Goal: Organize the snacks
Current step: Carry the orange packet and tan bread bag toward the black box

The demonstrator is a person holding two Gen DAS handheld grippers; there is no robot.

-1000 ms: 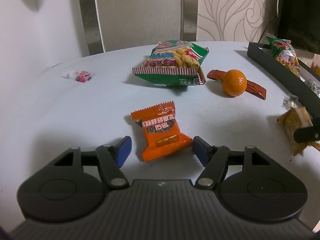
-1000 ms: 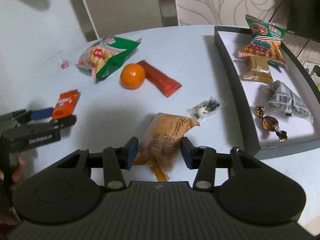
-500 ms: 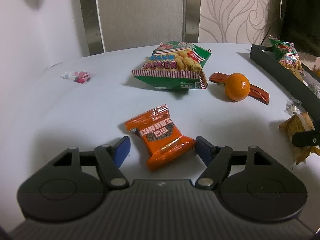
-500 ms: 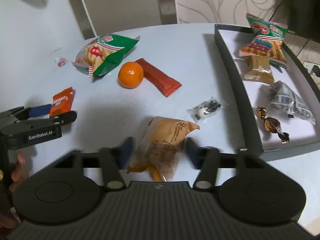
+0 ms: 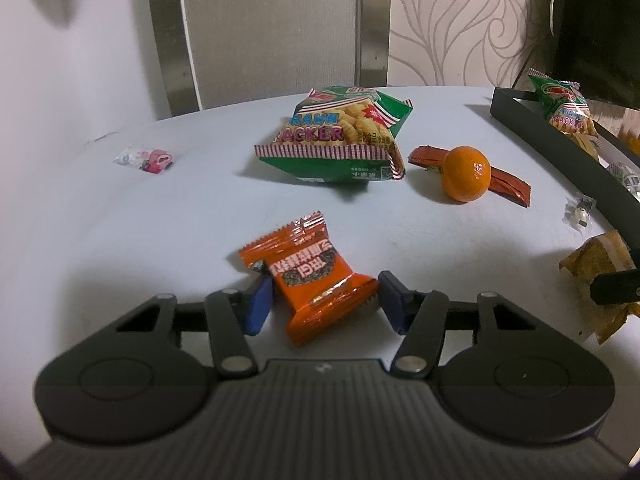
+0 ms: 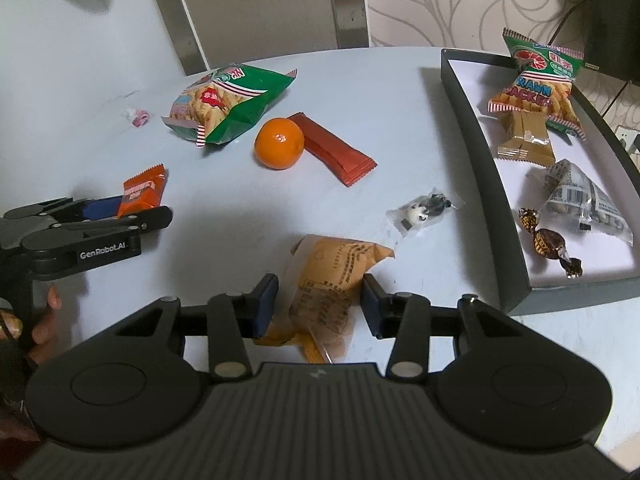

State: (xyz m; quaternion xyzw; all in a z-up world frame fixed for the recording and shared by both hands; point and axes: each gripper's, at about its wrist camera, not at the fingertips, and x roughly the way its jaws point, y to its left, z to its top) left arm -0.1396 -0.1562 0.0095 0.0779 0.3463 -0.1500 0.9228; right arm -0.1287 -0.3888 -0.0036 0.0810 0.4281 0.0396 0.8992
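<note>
An orange snack packet [image 5: 316, 280] lies on the pale round table between the blue pads of my left gripper [image 5: 326, 304]. The jaws are closing, and the pads reach the packet's side edges without squeezing it. From the right wrist view, that left gripper [image 6: 144, 208] sits at the left with the orange packet [image 6: 142, 190] between its fingers. My right gripper [image 6: 320, 304] straddles a yellow-brown snack packet [image 6: 332, 280]. Its jaws are closing too: the left pad is against the wrapper, and the right pad stands a sliver off. A black tray [image 6: 472, 160] lies to the right.
In the tray are a prawn cracker bag [image 6: 536, 88], a brown pack [image 6: 524, 136], a silver pack [image 6: 584, 200] and a wrapped candy [image 6: 548, 240]. On the table lie another cracker bag [image 5: 340, 136], a mandarin [image 5: 466, 174], a red-brown stick [image 5: 508, 184], a pink candy [image 5: 148, 158] and a panda sachet [image 6: 424, 210].
The left gripper's pads have come in from either side to the orange packet's edges. The right gripper's pads have narrowed slightly around the yellow-brown packet. Neither hand has shifted.
</note>
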